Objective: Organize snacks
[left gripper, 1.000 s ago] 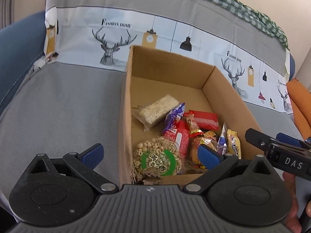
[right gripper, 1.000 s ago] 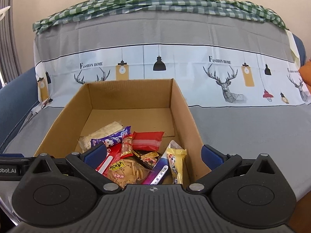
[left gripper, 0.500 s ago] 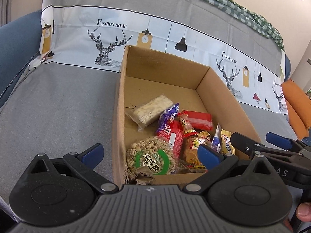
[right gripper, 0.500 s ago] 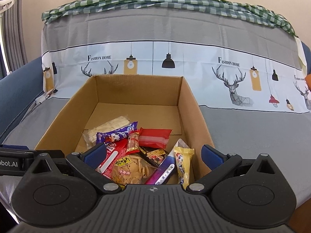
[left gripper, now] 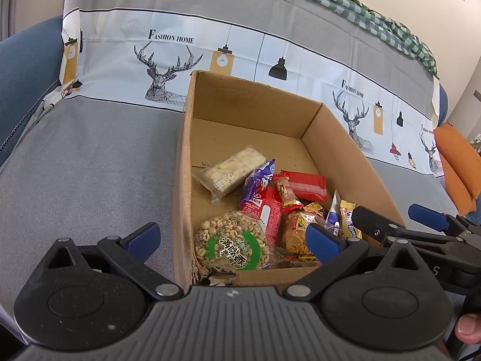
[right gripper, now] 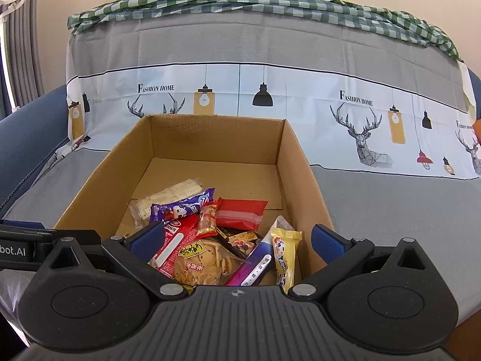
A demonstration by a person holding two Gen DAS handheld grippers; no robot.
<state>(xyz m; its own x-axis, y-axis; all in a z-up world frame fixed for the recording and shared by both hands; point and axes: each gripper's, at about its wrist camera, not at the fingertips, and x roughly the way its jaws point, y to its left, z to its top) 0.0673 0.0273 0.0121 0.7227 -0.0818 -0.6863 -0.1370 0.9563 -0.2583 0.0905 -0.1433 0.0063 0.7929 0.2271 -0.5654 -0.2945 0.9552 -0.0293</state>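
Observation:
An open cardboard box [left gripper: 339,138] [right gripper: 294,156] stands on a grey sofa seat and holds several snack packs. Among them are a round puffed-grain cake with a green label [left gripper: 231,243], a pale nougat bar [left gripper: 231,165] [right gripper: 171,192], a purple pack [right gripper: 183,207], a red wafer pack [left gripper: 303,183] [right gripper: 240,213] and a yellow pack [right gripper: 285,252]. My left gripper [left gripper: 231,237] is open and empty just before the box's near left corner. My right gripper [right gripper: 237,237] is open and empty over the box's near edge; it also shows in the left wrist view [left gripper: 396,222].
The sofa back carries a deer-and-lamp printed cover [right gripper: 360,126] with a green checked cloth [right gripper: 240,0] on top. A blue armrest [left gripper: 24,69] is at the left. An orange cushion [left gripper: 460,162] lies at the right. Grey seat [left gripper: 90,165] spreads left of the box.
Both grippers have drawn back and risen slightly, so the box sits lower and farther in view. The right gripper has moved further into the left view. Both stay open.

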